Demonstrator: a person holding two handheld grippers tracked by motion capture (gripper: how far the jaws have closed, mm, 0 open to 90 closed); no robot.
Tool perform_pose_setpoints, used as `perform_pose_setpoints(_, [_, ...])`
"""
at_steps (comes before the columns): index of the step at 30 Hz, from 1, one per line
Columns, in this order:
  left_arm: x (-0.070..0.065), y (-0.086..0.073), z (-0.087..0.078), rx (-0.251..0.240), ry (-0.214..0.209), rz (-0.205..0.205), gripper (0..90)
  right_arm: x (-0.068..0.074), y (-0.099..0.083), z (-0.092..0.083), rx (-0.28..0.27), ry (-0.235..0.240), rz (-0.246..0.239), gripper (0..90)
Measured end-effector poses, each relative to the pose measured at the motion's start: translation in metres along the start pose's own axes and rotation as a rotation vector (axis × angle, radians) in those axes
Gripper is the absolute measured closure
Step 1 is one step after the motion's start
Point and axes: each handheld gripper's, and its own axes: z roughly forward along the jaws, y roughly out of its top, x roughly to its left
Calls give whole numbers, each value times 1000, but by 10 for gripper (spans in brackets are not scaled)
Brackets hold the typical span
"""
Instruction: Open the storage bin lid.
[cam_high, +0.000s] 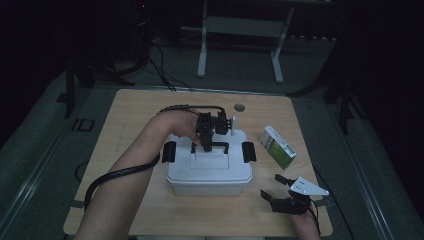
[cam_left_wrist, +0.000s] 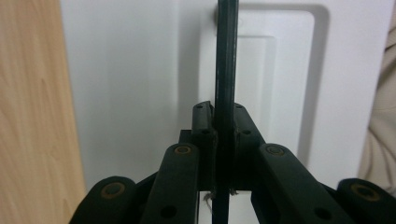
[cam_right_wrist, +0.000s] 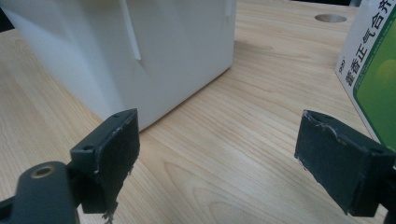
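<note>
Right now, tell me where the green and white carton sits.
In the high view the carton lies on the table's right side, just right of the white bin, beyond the open right claw.

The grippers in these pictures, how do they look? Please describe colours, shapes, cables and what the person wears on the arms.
Both are black, each with two jaws on hinged links with brass-coloured pivots. The left gripper trails a ribbed black cable along the forearm. The right gripper carries a grey three-cornered plate on top, and its flat dark pads are frayed at the edges. The forearms are bare; no sleeves show.
</note>
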Motion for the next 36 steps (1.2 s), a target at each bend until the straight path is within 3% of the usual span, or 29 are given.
perform_pose_setpoints(13, [0, 1, -2, 5, 4, -1, 838, 0, 0, 0, 0, 1, 0, 135])
perform_pose_setpoints(28, [-1, -5, -21, -29, 27, -8, 837, 0, 0, 1, 4, 8, 6, 135])
perform_pose_setpoints(36, [-6, -12, -31, -14, 55, -14, 837, 0, 0, 0, 4, 6, 4, 135])
